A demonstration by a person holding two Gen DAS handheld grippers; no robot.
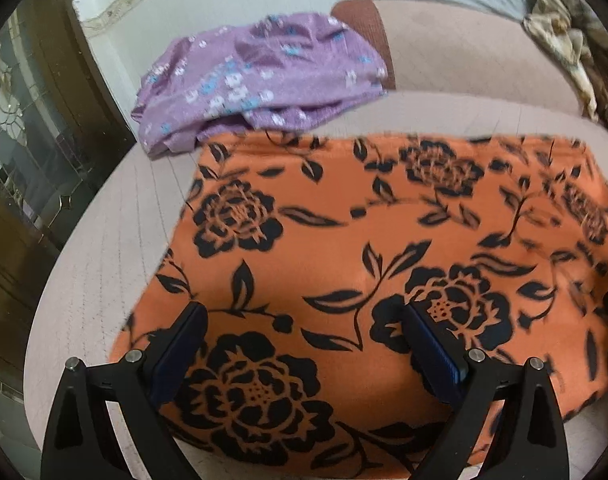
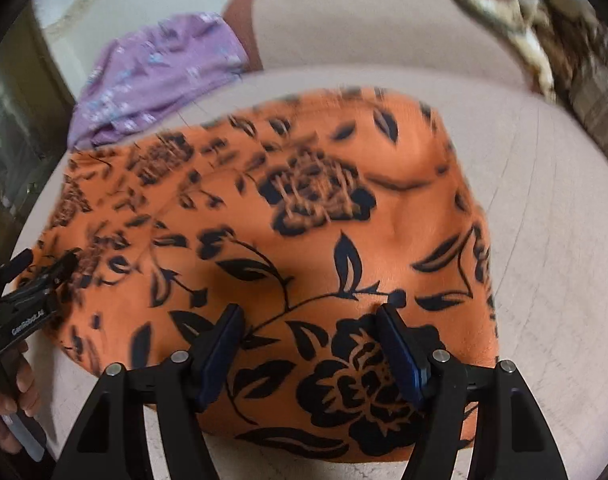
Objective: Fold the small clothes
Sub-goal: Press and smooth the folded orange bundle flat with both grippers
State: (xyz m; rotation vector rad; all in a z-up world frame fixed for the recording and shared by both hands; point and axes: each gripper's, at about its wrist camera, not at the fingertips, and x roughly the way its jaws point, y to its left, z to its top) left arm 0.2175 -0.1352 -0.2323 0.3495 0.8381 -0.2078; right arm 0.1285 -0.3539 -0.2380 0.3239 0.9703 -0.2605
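Between the parted, empty jaws of the right gripper (image 2: 305,344) lies the orange floral garment (image 2: 272,240), spread flat on the pale cushion (image 2: 543,200). The left gripper (image 1: 304,344), likewise agape and holding nothing, hovers over the same cloth; a purple garment (image 1: 256,76) sits at eleven o'clock. Risk: a shallow pinch may catch one layer only, skewing the fold.

Matt orange cloth (image 1: 343,240), seemingly soft
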